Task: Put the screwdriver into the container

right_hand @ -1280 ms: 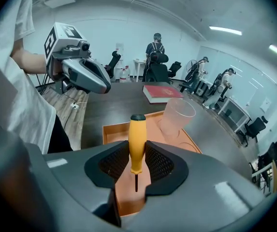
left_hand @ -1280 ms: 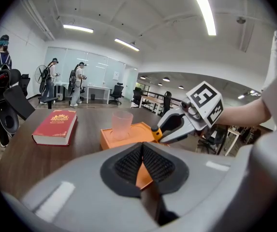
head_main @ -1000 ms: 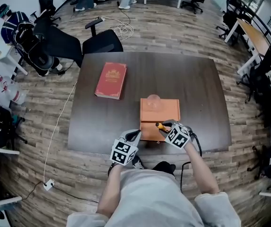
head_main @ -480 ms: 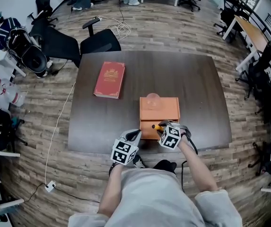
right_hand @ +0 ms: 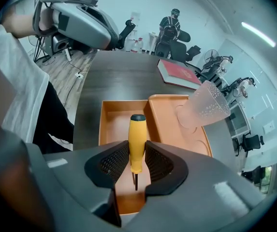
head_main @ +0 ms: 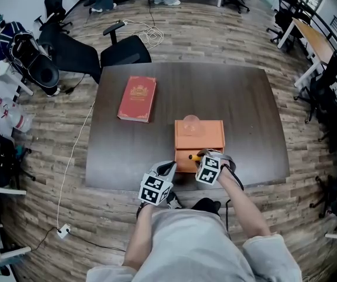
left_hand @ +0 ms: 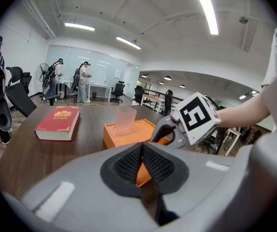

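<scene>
The right claw (right_hand: 137, 167) grips the yellow screwdriver (right_hand: 137, 137) just above the open compartment of the orange container (right_hand: 115, 127) — not yet lowered or released — while the left claw (left_hand: 142, 164) sits closed on nothing.

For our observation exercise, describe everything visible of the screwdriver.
The screwdriver has a yellow handle, seemingly plastic, a black end cap and a thin dark shaft. The right gripper is shut on the handle, its ribbed black pads pressing both sides. It is held over the orange container's open compartment; whether the tip touches it is unclear.
</scene>
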### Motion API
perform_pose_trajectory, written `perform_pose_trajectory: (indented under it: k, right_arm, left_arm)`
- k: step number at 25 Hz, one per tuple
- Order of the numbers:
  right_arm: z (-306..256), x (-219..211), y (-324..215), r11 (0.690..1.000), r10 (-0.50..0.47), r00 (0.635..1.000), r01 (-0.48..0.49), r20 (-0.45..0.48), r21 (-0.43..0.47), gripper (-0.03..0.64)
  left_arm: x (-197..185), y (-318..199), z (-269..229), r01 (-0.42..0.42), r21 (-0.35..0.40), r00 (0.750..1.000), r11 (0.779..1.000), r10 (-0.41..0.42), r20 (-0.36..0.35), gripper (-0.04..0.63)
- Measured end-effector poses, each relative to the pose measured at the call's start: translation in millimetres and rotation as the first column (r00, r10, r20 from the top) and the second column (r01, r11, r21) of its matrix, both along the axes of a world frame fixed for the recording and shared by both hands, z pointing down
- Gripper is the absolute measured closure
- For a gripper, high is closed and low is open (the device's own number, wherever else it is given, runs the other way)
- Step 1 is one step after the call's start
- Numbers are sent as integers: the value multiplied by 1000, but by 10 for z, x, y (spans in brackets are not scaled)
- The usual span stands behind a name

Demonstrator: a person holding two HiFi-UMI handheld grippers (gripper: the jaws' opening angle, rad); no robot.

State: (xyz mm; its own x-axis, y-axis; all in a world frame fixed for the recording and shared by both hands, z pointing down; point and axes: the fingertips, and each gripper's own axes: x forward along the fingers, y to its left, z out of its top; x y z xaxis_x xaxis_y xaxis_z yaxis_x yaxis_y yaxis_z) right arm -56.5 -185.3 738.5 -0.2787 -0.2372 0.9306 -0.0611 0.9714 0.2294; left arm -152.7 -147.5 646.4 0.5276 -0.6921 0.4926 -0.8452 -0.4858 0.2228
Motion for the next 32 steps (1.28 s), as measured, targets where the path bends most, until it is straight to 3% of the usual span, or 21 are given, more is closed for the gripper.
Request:
perform_pose_trajectory:
  k: [15,32]
  right_arm:
    - [274,49,17,1000,-20,994,20,-105,-3,514]
    - [460,-83,45,998,-12,999,10,-35,-58,514]
  left_arm:
    - [-44,14,83,5,-22,1000,1000,-5,7,540]
    - [-115,38,127,20,-42,1000,999,-20,-3,540]
